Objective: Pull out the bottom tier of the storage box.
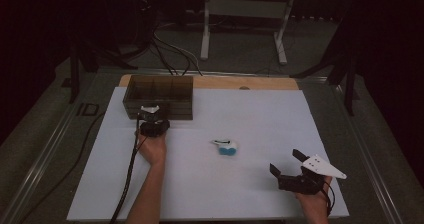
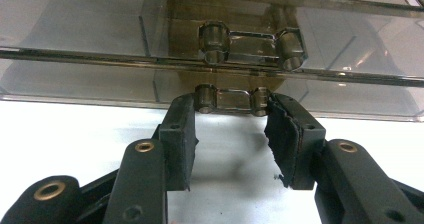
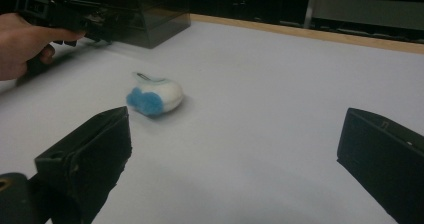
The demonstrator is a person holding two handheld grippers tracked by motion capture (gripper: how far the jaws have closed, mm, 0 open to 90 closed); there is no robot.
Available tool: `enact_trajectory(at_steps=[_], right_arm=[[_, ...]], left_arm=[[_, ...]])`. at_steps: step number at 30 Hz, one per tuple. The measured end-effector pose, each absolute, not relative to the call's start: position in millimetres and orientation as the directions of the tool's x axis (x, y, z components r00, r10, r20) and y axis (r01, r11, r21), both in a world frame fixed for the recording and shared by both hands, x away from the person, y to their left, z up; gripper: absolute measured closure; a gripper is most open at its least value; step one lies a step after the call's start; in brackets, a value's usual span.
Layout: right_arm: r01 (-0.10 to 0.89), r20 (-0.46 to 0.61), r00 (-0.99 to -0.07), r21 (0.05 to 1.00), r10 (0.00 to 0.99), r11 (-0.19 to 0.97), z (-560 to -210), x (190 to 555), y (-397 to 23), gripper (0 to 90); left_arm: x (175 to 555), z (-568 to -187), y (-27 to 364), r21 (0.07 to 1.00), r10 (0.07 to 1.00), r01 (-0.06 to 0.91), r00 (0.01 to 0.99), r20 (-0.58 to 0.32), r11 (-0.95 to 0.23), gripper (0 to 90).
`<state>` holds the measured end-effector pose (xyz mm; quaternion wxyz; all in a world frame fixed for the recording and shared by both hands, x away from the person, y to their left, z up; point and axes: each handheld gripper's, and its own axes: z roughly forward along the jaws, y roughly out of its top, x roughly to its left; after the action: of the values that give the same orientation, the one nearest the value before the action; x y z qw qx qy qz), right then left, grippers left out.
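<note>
A smoky clear drawer box (image 1: 159, 91) stands at the back left of the white sheet. My left gripper (image 1: 150, 116) reaches up to its front. In the left gripper view my left gripper (image 2: 231, 109) has its two pads against the ends of the lower drawer's metal handle (image 2: 231, 98); a second handle (image 2: 250, 41) sits on the drawer above. A small white and blue fuzzy object (image 1: 226, 147) lies mid-sheet, also seen as the object (image 3: 152, 95) ahead of my right gripper (image 3: 235, 129). My right gripper (image 1: 285, 161) rests near the front right, open wide and holding nothing.
The white sheet (image 1: 260, 119) covers a wooden table with a bare strip along its far edge (image 1: 250, 82). Cables and a white stand (image 1: 245, 14) are on the floor behind. A cable (image 1: 127, 174) trails back from the left gripper.
</note>
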<state>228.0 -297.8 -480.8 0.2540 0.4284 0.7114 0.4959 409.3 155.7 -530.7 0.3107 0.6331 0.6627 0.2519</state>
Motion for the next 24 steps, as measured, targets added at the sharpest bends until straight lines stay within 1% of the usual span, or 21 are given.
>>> enact_trajectory(at_steps=[18,21,24], right_arm=[[0.356,0.064,-0.500,0.924,0.863,0.138,-480.6,227.7,-299.1,1.3],[0.357,0.065,-0.499,0.924,0.864,0.137,-480.6,227.6,-299.4,1.3],[0.359,0.068,-0.495,0.924,0.866,0.133,-480.5,227.3,-300.7,1.2]], left_arm=[[408.4,-530.3,154.1,0.731,0.996,0.678,-0.014,-0.086,0.072,58.4],[405.3,-529.8,155.3,0.720,0.995,0.689,-0.005,-0.099,0.075,58.4],[401.3,-528.9,155.0,0.716,0.996,0.696,0.006,-0.090,0.060,59.3]])
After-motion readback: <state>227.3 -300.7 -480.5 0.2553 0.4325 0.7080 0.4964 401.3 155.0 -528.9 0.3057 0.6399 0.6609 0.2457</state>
